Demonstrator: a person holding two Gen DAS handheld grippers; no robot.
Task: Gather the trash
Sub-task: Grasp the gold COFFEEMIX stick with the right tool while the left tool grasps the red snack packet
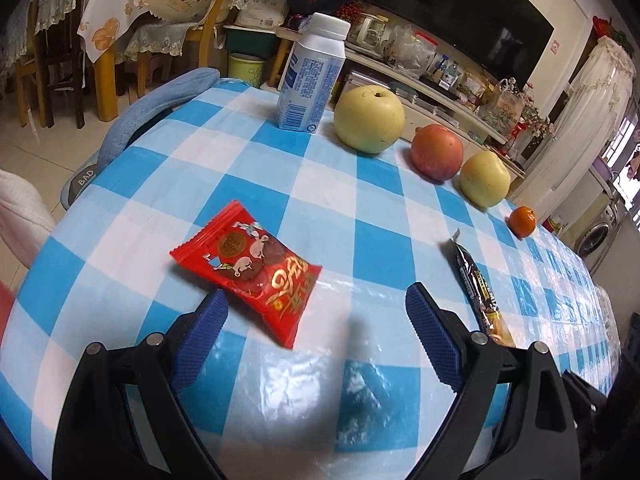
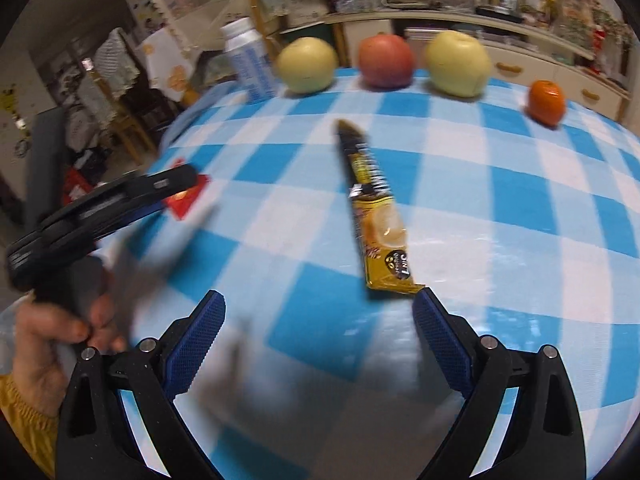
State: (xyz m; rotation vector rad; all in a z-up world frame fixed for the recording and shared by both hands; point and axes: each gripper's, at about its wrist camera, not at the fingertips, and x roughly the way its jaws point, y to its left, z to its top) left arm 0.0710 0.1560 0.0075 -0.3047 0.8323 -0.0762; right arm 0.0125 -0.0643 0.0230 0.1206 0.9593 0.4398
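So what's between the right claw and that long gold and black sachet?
Nothing but bare checked tablecloth. In the right wrist view the open right claw sits just short of the sachet, whose near end is by its right finger.

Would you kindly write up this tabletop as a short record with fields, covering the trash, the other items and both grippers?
surface: table with blue-and-white checked cloth
trash 1: red snack packet, lying flat, just ahead of the left gripper
trash 2: black-and-gold sachet, lying flat, ahead of the right gripper
other items: white bottle, two yellow apples, red apple, small orange, in a row at the far edge
left jaws: open, empty
right jaws: open, empty
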